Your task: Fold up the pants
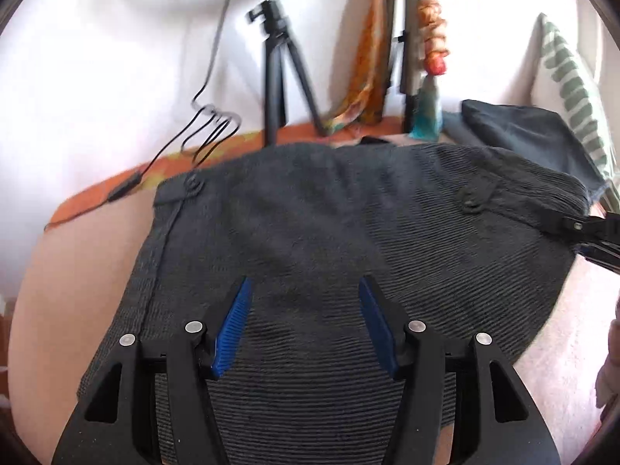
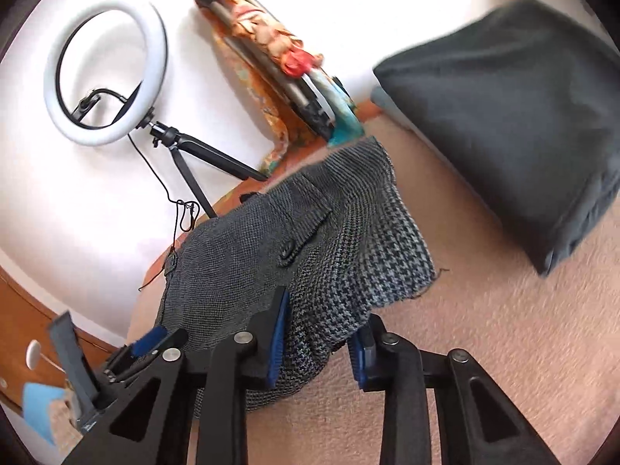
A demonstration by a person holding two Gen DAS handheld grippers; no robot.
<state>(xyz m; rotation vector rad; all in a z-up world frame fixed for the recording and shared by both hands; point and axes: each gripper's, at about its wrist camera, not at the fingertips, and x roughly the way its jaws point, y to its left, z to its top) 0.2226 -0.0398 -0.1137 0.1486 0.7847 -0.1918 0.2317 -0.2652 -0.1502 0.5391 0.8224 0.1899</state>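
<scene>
Houndstooth wool, grey and black: the pants (image 1: pixel 317 232) lie spread on a pale pink bed cover (image 1: pixel 77 271), waistband and two buttoned pocket flaps toward the wall, where a ring light (image 2: pixel 104 73) stands on its tripod (image 1: pixel 277 77). The main risk, as I judge it, is a lopsided fold: the right claw (image 2: pixel 317 333) has a bunched corner of the cloth between its blue pads and is narrowed onto it, while the left claw (image 1: pixel 304 325) stands half open over the fabric with nothing gripped, so lifting from the right alone could drag and skew the garment. The bunch is thick and could slip out of a shallow pinch. A dark folded garment (image 2: pixel 515 124) lies near the far right edge and could be caught. The cloth runs directly under and ahead of the left claw, its pads apart above the weave
</scene>
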